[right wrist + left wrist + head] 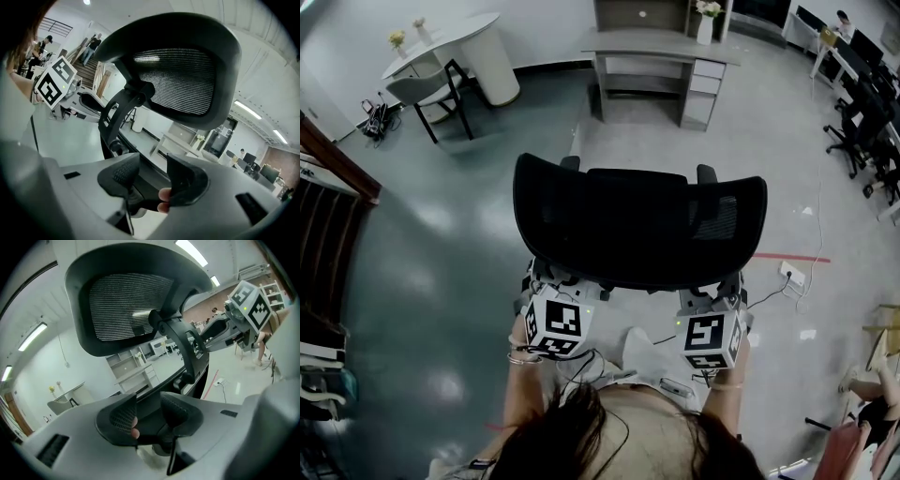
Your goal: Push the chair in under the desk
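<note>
Grey polished floor (422,244) carries everything here. At its far edge a grey desk (661,45) is seen, drawers on one side and the open knee space turned this way. The black mesh chair (637,225) stands on open floor well apart from that desk, nowhere near under it, with its back turned to the person and its seat side toward the desk.

The chair's back is laid crosswise to the line that runs from the person to the desk, so a straight push forward is judged to be what the task calls for. The chair lies directly ahead of both grippers, and the desk beyond it on the same line.

Neither hand is placed nearer. The left gripper (149,411) is set behind the left part of the back and the right gripper (153,177) behind the right part, both below the mesh headrest (183,75).

Both grippers are released: in each gripper view the pads are held apart, the dark rim of the chair's back is seen past the gap, and no pad is pressed on it. The push is judged not yet begun.
</note>
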Demonstrator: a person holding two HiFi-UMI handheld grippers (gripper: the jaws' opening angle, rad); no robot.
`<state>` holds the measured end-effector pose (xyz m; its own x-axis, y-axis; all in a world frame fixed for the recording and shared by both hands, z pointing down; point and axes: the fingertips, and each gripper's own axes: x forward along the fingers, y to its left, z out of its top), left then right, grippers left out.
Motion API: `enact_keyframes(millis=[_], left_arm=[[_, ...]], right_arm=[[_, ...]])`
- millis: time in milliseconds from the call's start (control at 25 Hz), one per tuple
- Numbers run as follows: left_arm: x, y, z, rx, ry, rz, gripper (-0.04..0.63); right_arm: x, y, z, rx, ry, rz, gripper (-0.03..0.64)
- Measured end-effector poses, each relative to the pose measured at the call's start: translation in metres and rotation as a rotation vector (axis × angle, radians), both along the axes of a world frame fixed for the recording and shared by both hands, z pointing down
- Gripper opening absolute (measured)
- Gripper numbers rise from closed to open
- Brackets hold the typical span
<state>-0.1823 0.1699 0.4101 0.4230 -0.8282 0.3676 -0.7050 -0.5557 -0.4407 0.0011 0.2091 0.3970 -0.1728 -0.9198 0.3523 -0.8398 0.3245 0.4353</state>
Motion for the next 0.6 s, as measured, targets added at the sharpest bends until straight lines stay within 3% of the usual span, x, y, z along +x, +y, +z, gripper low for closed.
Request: enact_keyframes(millis=[600], left_arm=[[0.002, -0.012, 0.006, 0.000, -0.113, 0.040, 0.190]], right_arm=[[-0.005, -0.010, 0.021, -0.066, 0.124, -0.040, 0.207]])
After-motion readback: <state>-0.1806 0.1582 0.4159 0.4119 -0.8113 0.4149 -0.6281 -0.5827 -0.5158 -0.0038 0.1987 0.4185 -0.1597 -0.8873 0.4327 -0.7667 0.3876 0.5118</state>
